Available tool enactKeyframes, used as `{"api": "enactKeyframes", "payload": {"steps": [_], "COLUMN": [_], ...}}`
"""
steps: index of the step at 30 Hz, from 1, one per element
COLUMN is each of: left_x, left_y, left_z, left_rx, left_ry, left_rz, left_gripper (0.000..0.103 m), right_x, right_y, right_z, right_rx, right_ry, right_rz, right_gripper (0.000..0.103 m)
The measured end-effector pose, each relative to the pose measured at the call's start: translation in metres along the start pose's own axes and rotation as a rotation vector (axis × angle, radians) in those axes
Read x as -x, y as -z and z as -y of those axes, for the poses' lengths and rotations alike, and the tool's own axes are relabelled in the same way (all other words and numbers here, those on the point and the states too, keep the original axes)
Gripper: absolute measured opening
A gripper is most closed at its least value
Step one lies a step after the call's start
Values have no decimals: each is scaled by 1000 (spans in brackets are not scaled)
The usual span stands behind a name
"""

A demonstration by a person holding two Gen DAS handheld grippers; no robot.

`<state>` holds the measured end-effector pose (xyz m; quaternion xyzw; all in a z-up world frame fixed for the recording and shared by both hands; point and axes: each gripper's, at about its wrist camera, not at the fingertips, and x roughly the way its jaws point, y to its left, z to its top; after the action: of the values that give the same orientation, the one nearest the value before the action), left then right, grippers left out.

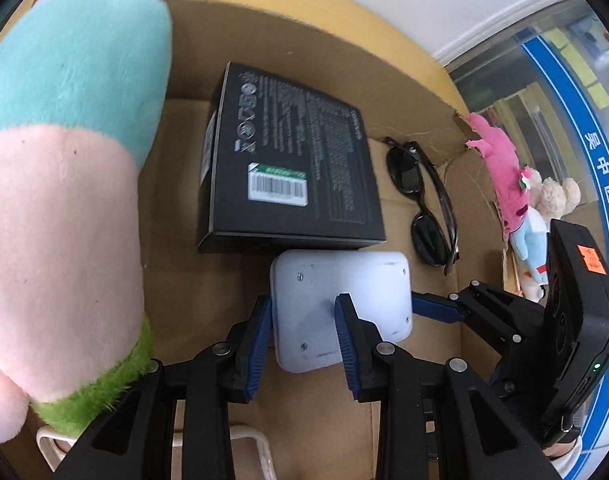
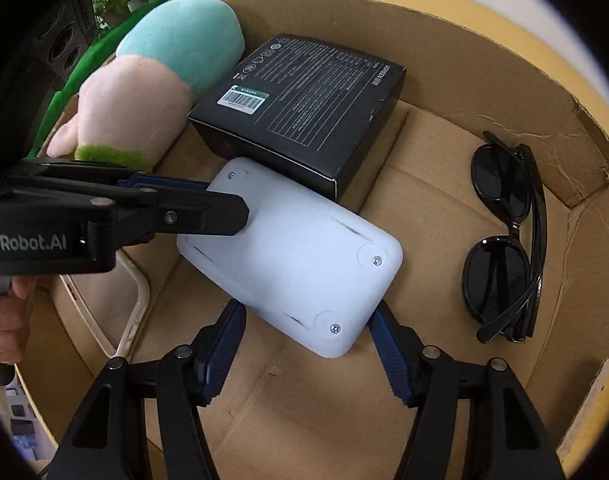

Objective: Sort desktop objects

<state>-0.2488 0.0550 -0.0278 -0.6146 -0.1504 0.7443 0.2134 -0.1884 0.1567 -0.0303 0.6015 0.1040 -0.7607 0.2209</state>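
A white rounded device (image 1: 344,304) (image 2: 296,264) is inside a cardboard box (image 1: 424,92) (image 2: 444,128), against a black product box (image 1: 292,160) (image 2: 304,100). My left gripper (image 1: 306,320) (image 2: 224,200) is shut on one end of the white device. My right gripper (image 2: 308,328) has its blue pads on both sides of the device's other end and is shut on it; it also shows in the left wrist view (image 1: 436,308). Black sunglasses (image 1: 424,200) (image 2: 504,236) lie folded to the right.
A teal, pink and green plush toy (image 1: 64,160) (image 2: 156,72) leans at the box's left side. A cream phone case (image 1: 260,452) (image 2: 132,308) lies at the near left. More plush toys (image 1: 520,196) sit outside the box's right wall.
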Motion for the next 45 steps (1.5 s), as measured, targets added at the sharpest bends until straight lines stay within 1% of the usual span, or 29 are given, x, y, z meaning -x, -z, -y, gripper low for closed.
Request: {"api": "enactKeyframes", "payload": {"steps": [1,3,5,6,8,9,10,11,12,13,14,15,16,17,18,19,21,23,26,28,30,31,32,34,35,38,39,42,45], "left_x": [2,13,37,54,94,114,135,157,174,189,203,212,220,221,219,211,185,155,113,96,84,79,77,77,74,73,72,70,71], "left_y": [2,8,19,27,51,66,83,106,124,144,165,183,204,216,226,232,233,235,237,238,238,237,239,242,241,238,239,239,239], "left_z": [1,5,10,12,18,21,24,26,27,29,31,31,32,31,32,33,34,39,42,39,33,31,31,28,25,23,23,22,23], "left_rx": [-6,-24,-48,-65,-96,-115,-140,-169,-188,-206,-224,-236,-242,-245,-245,-243,-226,-246,-258,-237,-214,-207,-221,-220,-220,-222,-223,-216,-217], "left_ry": [-11,-15,-44,-69,-125,-143,-155,-175,-201,-235,-271,-296,-322,-331,-340,-347,-381,-385,-473,-515,-535,-553,-569,-559,-559,-573,-573,-585,-585], "left_rz": [-1,38,111,169,315,391,466,553,620,684,747,796,863,912,953,966,923,938,934,919,900,882,887,894,877,871,871,867,868], "left_gripper": [30,30,33,36,53,57,66,73,76,83,90,96,102,103,103,103,103,103,103,103,103,103,103,103,103,103,103,103,103], "right_x": [1,7,25,37,70,90,107,125,142,157,166,168,169,165,159,151,136,121,101,93,87,84,79,75,74,73,73,71,70], "right_y": [1,4,12,18,37,50,63,80,94,110,123,135,152,165,170,177,179,186,189,188,188,189,190,191,190,188,188,187,186], "right_z": [-1,-2,-5,-8,-17,-22,-27,-34,-38,-38,-39,-42,-46,-49,-48,-49,-44,-43,-45,-47,-45,-43,-40,-43,-43,-42,-42,-41,-40], "right_rx": [-8,-25,-32,-31,-34,-41,-49,-59,-67,-78,-96,-118,-140,-159,-173,-195,-246,-273,-263,-246,-258,-273,-297,-282,-286,-293,-295,-308,-307], "right_ry": [2,9,36,56,112,131,142,149,156,164,174,183,190,196,205,217,236,250,301,337,331,324,313,357,348,358,360,364,363], "right_rz": [-2,14,63,94,201,268,332,408,487,566,646,698,744,782,801,809,799,812,827,833,836,830,819,841,841,835,832,815,814], "right_gripper": [64,64,64,64,66,71,78,81,82,84,86,89,90,90,91,91,91,91,91,91,91,91,91,92,93,93,94,103,103]}}
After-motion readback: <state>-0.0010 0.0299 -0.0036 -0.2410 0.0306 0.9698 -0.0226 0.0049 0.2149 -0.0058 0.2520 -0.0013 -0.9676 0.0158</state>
